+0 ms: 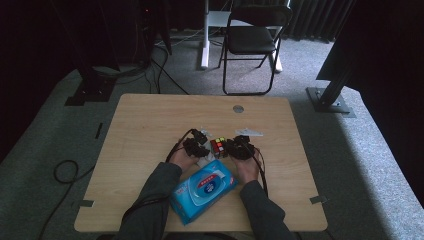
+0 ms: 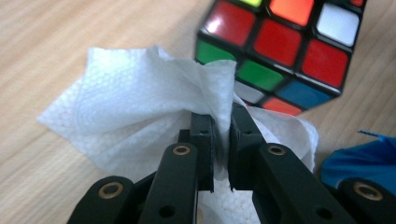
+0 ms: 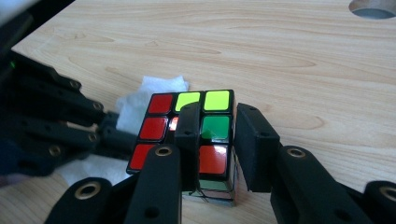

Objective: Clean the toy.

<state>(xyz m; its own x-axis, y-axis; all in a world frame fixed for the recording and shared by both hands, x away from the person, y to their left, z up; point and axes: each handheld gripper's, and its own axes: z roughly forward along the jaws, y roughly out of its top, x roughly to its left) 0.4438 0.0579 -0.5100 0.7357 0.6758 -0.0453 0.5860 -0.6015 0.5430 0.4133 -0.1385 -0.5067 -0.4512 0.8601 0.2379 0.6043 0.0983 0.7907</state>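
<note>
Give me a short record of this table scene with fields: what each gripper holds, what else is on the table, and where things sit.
left gripper: shut on a white wipe
right gripper: shut on one edge layer of the puzzle cube
wipe position: bunched beside the cube, touching it
cube position: near the table's middle, between the two grippers
wipes pack: blue, flat on the table near the front edge, between the forearms
beyond the table: a black folding chair

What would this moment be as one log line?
left hand-held gripper: pinching white paper wipe | right hand-held gripper: clamping multicoloured puzzle cube
</note>
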